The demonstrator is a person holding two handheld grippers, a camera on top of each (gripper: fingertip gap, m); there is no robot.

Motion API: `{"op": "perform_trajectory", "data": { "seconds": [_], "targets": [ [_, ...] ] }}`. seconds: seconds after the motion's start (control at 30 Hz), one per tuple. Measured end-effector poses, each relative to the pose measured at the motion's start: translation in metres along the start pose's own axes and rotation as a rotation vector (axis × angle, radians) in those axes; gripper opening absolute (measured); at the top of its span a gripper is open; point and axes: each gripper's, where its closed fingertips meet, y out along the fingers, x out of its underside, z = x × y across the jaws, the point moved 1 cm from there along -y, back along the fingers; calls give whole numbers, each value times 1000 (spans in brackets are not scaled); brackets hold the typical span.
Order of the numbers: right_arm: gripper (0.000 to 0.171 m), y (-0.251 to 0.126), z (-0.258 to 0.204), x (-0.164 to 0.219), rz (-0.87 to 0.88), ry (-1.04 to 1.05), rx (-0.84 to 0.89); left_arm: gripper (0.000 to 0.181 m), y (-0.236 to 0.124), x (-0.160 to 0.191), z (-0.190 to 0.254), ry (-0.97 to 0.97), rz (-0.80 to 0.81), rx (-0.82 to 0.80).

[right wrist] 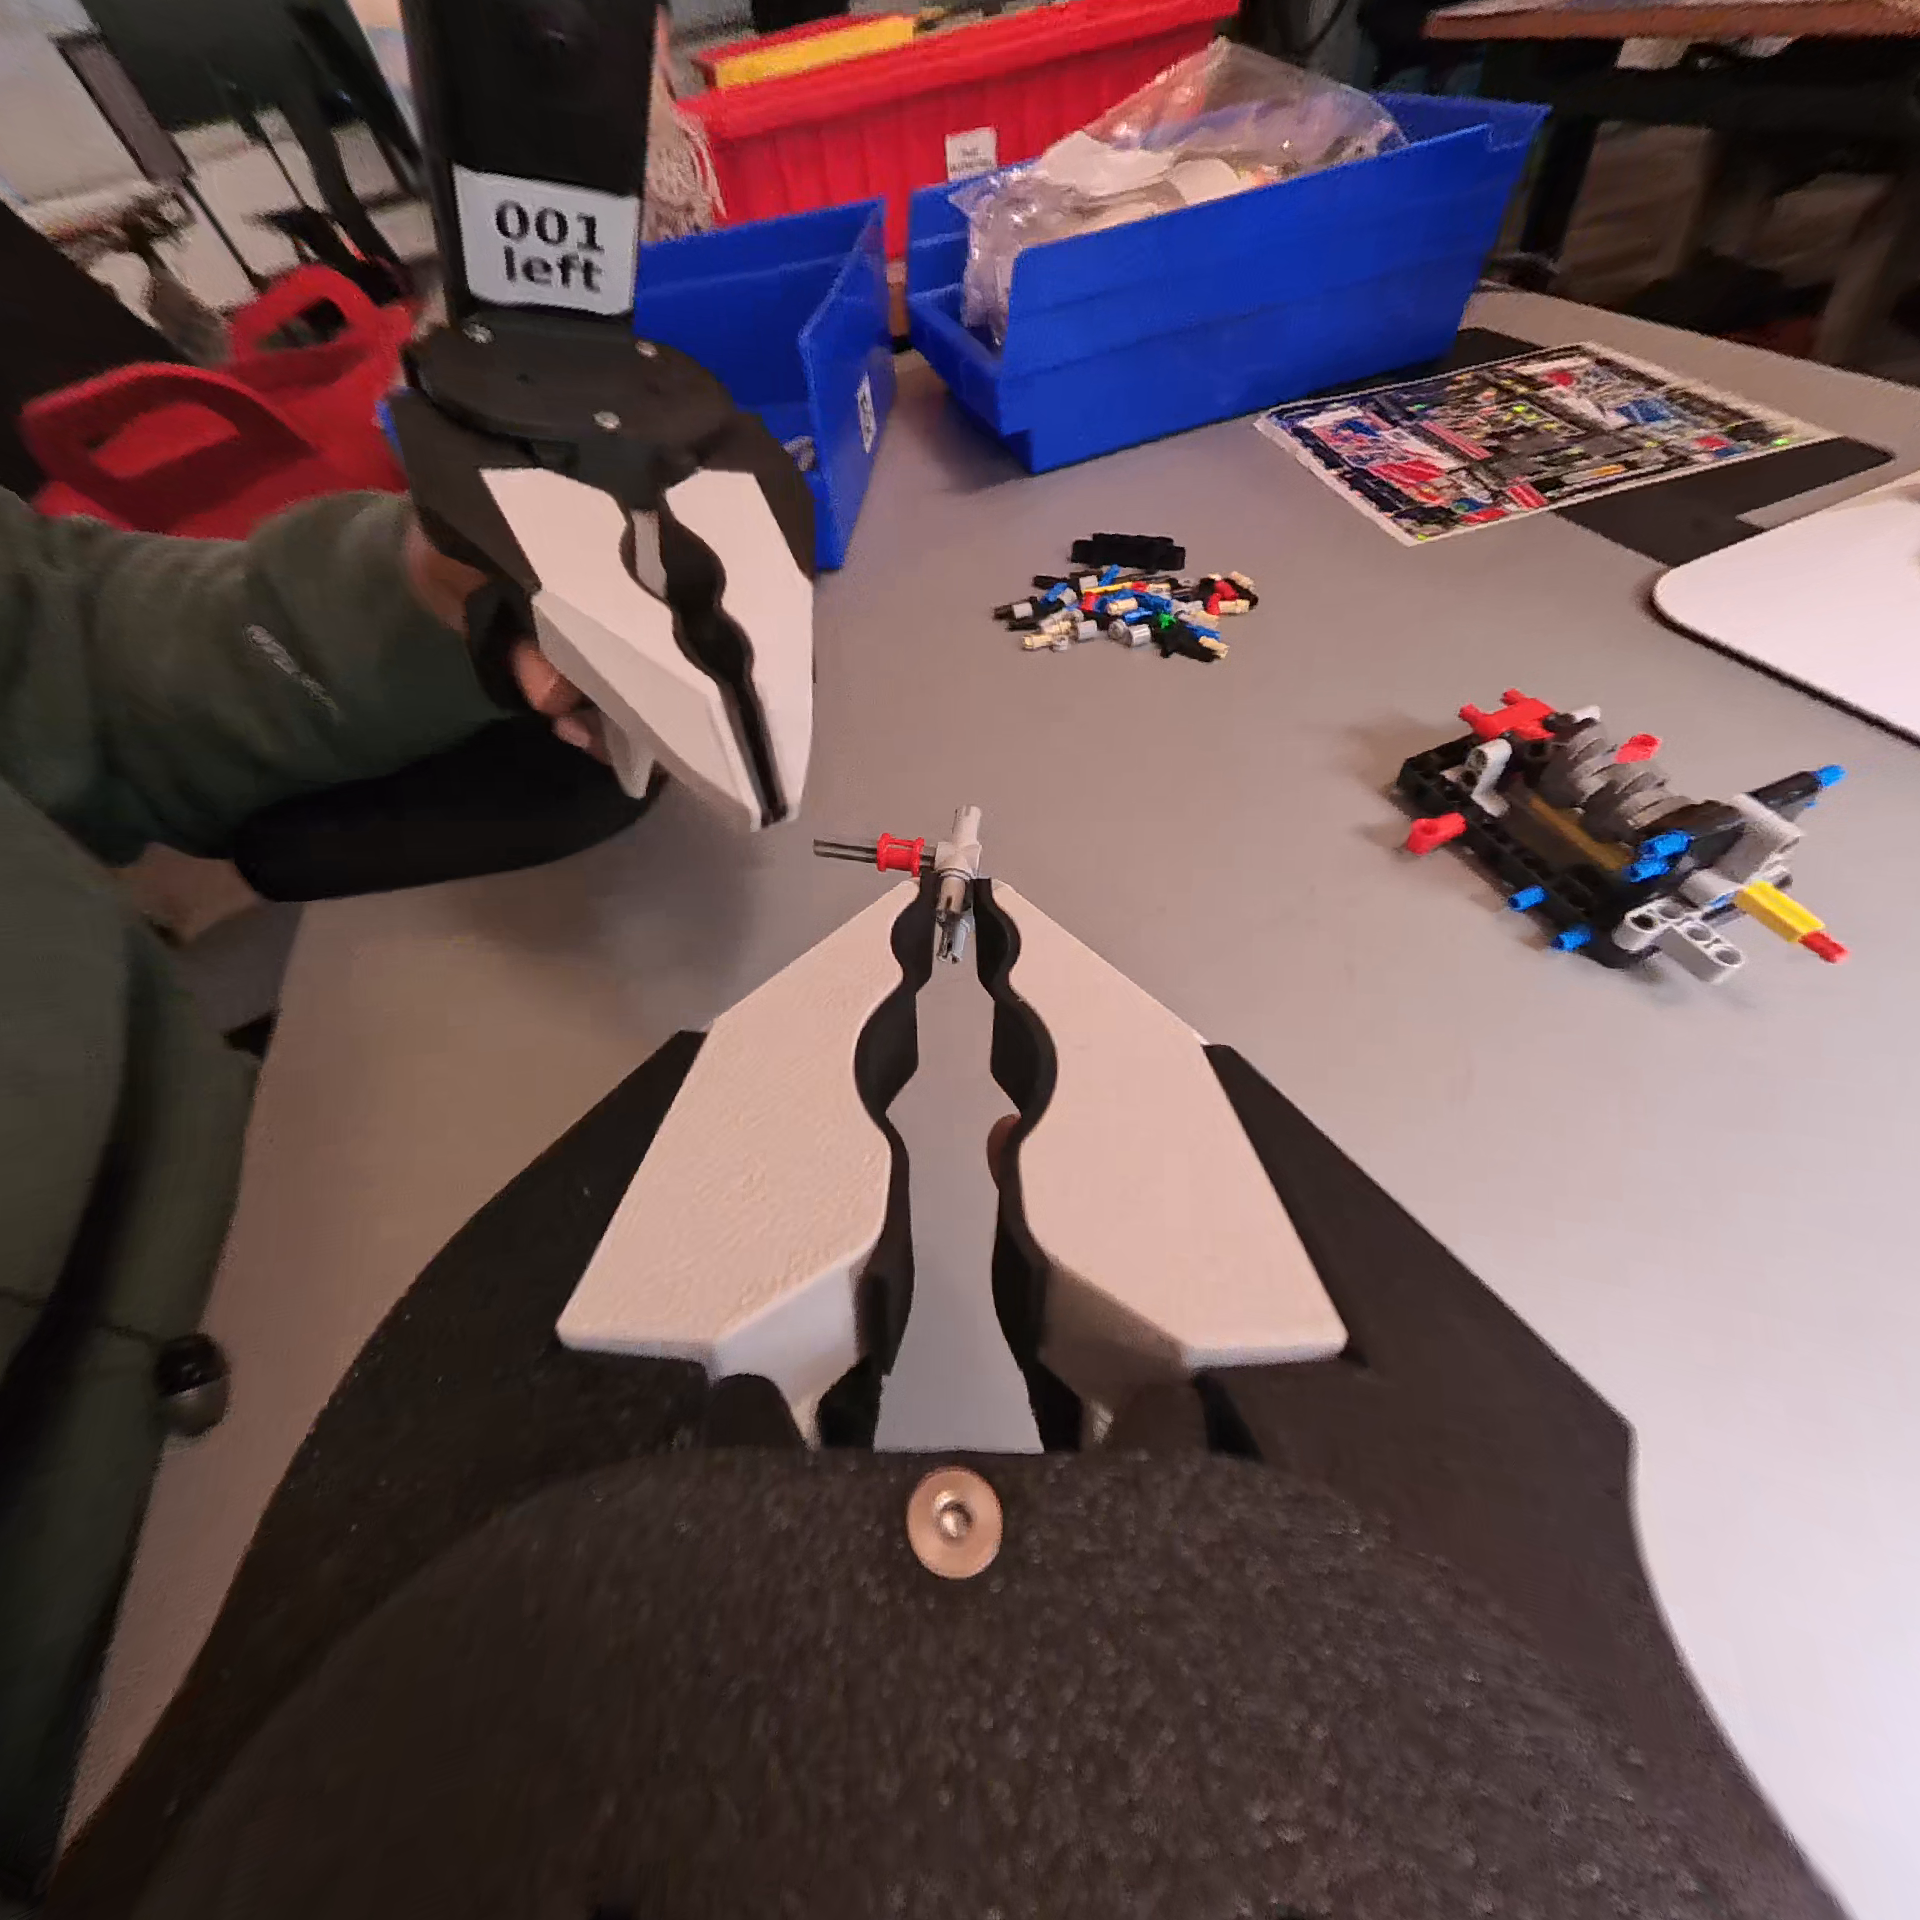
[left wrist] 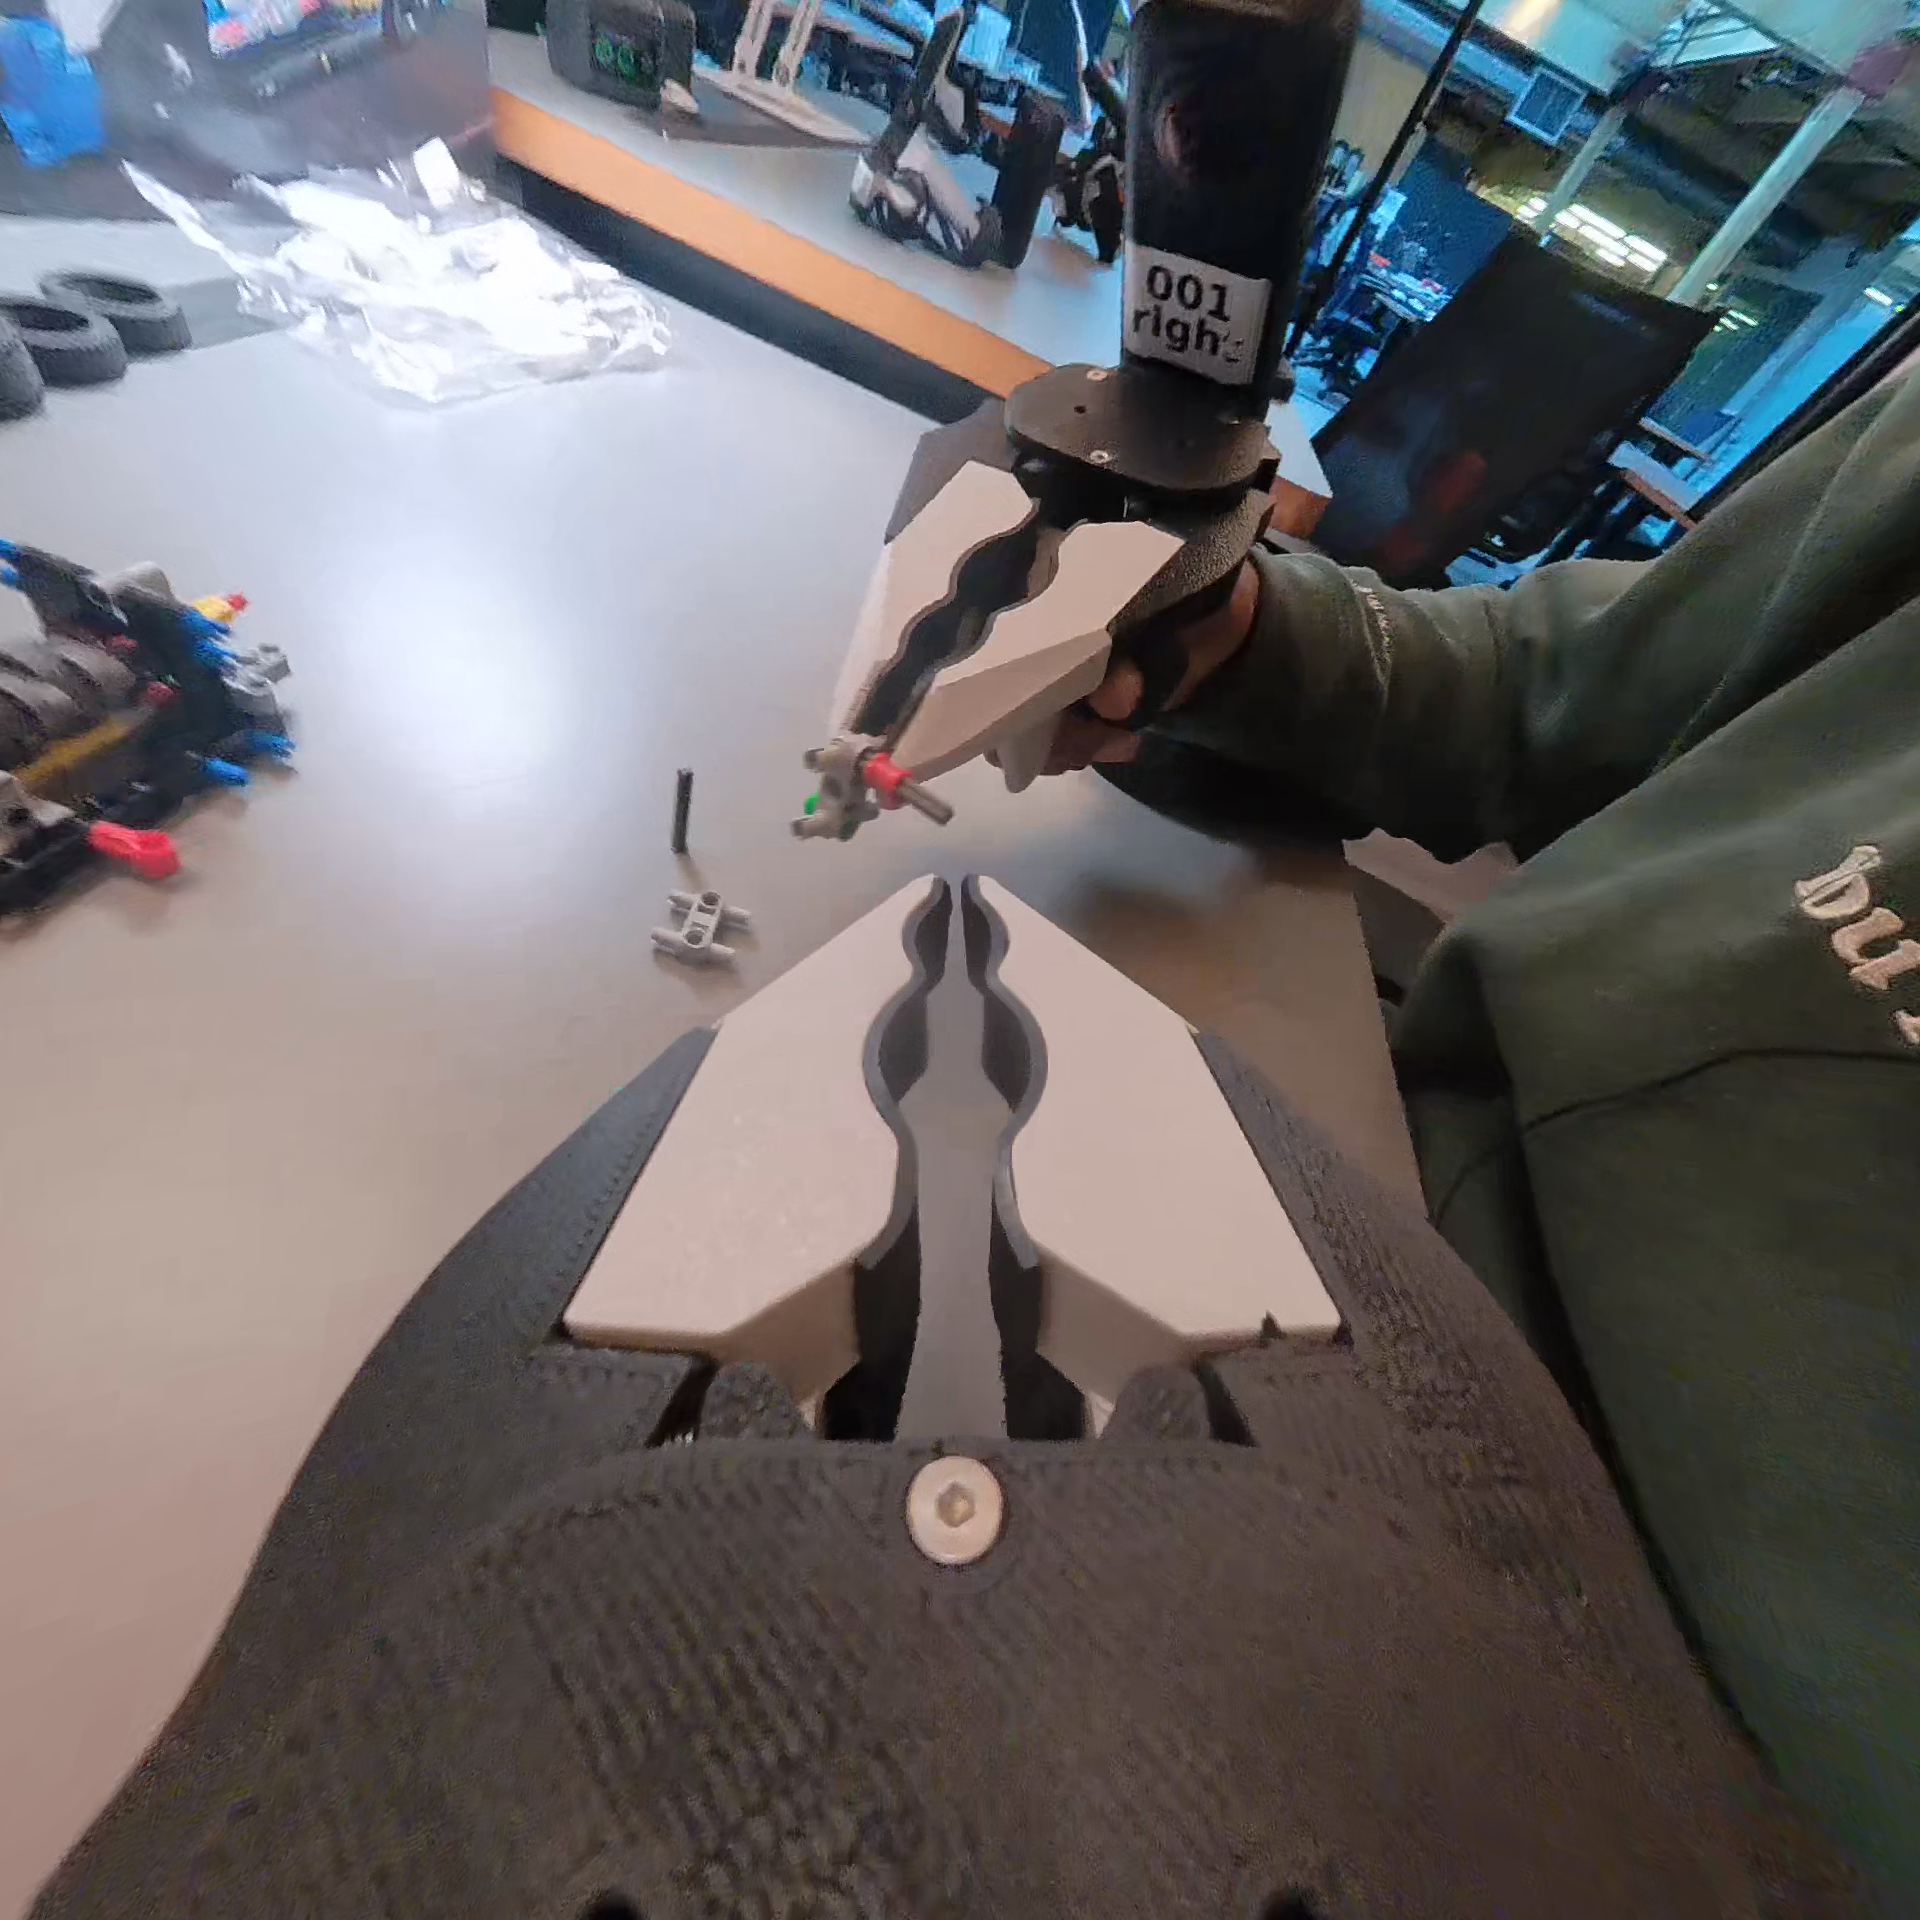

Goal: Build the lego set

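My right gripper (right wrist: 954,891) is shut on a small grey lego piece (right wrist: 956,862) with a red bush and a dark axle sticking out to the left. It holds it above the grey table. The same piece (left wrist: 868,795) shows in the left wrist view at the tips of the right gripper (left wrist: 868,764). My left gripper (left wrist: 956,883) is shut and empty, just below that piece; it also shows in the right wrist view (right wrist: 769,816). A loose grey connector (left wrist: 701,920) and a black axle (left wrist: 683,810) lie on the table. The part-built lego chassis (right wrist: 1621,842) lies to the right.
A heap of small loose lego parts (right wrist: 1127,608) lies mid-table. Two blue bins (right wrist: 1195,332) and a red bin (right wrist: 862,125) stand at the back, a printed sheet (right wrist: 1538,436) to their right. Black tyres (left wrist: 83,322) and a clear plastic bag (left wrist: 416,281) lie far left. There is about 4 cm between the tips of the two grippers.
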Motion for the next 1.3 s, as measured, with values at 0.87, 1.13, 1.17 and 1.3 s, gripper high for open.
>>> {"op": "perform_trajectory", "data": {
  "seconds": [0.87,1.13,1.17,1.3],
  "targets": [
    [4,-4,-56,2,23,-124,-312,16,3,2,31,261,40,142],
    [4,-4,-62,3,15,-159,-321,14,2,4,37,212,39,215],
    [4,-5,-62,3,14,-161,-324,14,2,4,38,207,40,223],
    [4,-5,-64,2,15,-168,-329,15,1,5,40,195,42,247]
  ]
}}
